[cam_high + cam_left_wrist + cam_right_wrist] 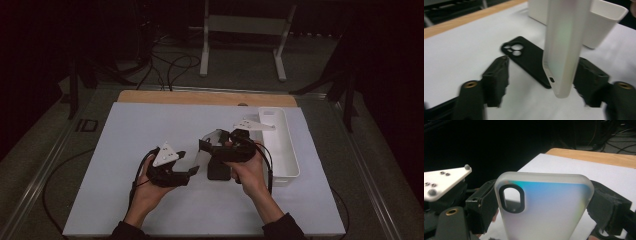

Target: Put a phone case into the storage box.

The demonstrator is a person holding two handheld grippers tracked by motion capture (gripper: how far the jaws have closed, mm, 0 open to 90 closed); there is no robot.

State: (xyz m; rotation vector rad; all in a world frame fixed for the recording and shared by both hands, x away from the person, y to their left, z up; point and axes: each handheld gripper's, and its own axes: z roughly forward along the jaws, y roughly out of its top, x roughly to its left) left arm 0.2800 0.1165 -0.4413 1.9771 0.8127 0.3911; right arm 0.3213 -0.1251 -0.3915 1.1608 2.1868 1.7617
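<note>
Looked light, thin and flexible, the frosted translucent plastic phone case, held upright mid-table, pinched across its side edges by the right gripper, with the left gripper spread around it.

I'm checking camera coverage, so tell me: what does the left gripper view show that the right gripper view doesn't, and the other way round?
Left gripper view: a black phone case lying flat on the table, the white bin behind it, and the port edge of the frosted case. Right gripper view: the frosted case's oval camera cutout and a grey three-cornered plate. Shared: the frosted case between black jaws, the white table and its wooden edge.
</note>
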